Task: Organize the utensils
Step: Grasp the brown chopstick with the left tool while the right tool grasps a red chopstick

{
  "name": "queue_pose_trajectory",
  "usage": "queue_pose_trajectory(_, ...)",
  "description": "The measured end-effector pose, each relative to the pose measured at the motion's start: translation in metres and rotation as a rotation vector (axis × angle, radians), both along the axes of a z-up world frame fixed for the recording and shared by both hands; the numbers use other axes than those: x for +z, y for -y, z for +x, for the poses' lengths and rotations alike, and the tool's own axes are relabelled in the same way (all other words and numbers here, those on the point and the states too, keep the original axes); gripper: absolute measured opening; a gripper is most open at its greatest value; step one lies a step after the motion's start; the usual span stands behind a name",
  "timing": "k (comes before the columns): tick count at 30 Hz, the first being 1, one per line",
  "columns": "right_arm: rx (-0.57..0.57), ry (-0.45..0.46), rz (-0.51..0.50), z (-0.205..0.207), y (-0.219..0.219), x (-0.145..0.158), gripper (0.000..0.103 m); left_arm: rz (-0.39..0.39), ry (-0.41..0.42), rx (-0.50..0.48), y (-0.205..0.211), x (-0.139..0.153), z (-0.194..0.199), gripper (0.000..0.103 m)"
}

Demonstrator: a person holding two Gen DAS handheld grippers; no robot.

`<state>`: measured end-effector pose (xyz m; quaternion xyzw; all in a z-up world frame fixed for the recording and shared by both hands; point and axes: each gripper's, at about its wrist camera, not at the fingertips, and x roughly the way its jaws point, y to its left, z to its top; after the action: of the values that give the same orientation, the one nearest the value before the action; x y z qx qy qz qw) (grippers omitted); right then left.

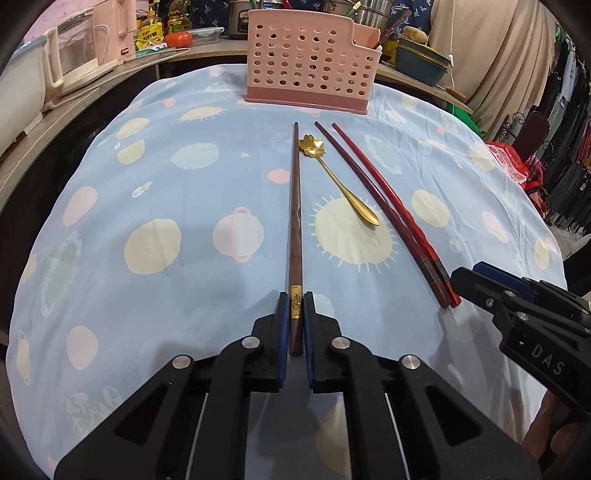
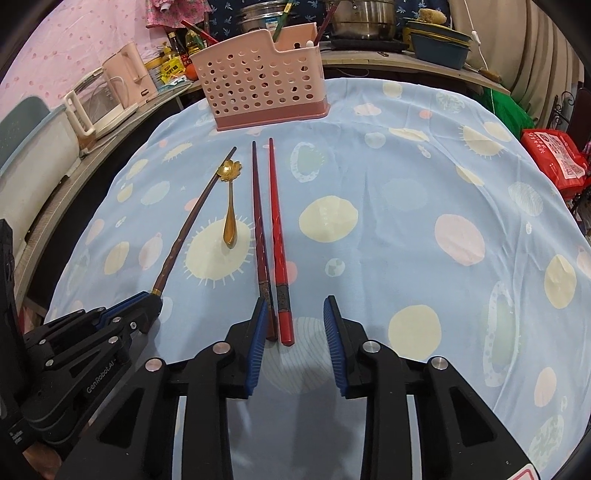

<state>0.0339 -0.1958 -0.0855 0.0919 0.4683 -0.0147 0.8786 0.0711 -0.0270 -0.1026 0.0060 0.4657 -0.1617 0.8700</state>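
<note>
**Inspector:** Where are the utensils?

**Assistant:** A brown chopstick [image 1: 295, 229] runs up the centre of the left wrist view, its gold-banded end clamped between the blue pads [image 1: 283, 332] of the left hand-held gripper [image 1: 295, 325]. Just beside it, right of centre, a gold spoon [image 1: 341, 184] with a flower-shaped bowl lies on the cloth.

**Inspector:** And the red pair?

**Assistant:** Two red chopsticks [image 2: 269, 240] lie side by side, centre of the right wrist view. The right hand-held gripper [image 2: 295, 325] stands around their near ends. The left pad [image 2: 258, 328] is against the darker stick; the right pad stands clear, so nothing is grasped.

**Inspector:** Surroundings?

**Assistant:** Everything rests on a worktop covered with a blue patterned cloth [image 2: 406, 184]. A pink perforated holder [image 1: 310, 62] stands upright at top centre. A pale kettle [image 2: 129, 74] sits upper left, steel pots [image 2: 362, 18] along the top.
</note>
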Motion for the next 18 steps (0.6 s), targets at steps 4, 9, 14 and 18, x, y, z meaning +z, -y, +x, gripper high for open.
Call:
queue_pose_trajectory(4, 0.005, -0.003, -0.006, 0.003, -0.001, -0.001, 0.025, 0.004, 0.004, -0.001, 0.001, 0.000, 0.000, 0.007)
queue_pose_trajectory(9, 0.011, -0.012, -0.007, 0.008, -0.003, -0.005, 0.023, 0.004, 0.009, -0.003, 0.000, 0.000, -0.001, 0.007)
queue_pose_trajectory(14, 0.013, -0.016, -0.010, 0.011, -0.004, -0.007, 0.022, -0.011, 0.002, -0.002, -0.002, -0.001, 0.001, 0.007)
queue_pose_trajectory(18, 0.006, -0.017, -0.006, 0.013, -0.001, -0.009, 0.022, -0.016, 0.002, -0.002, -0.002, -0.001, 0.001, 0.007)
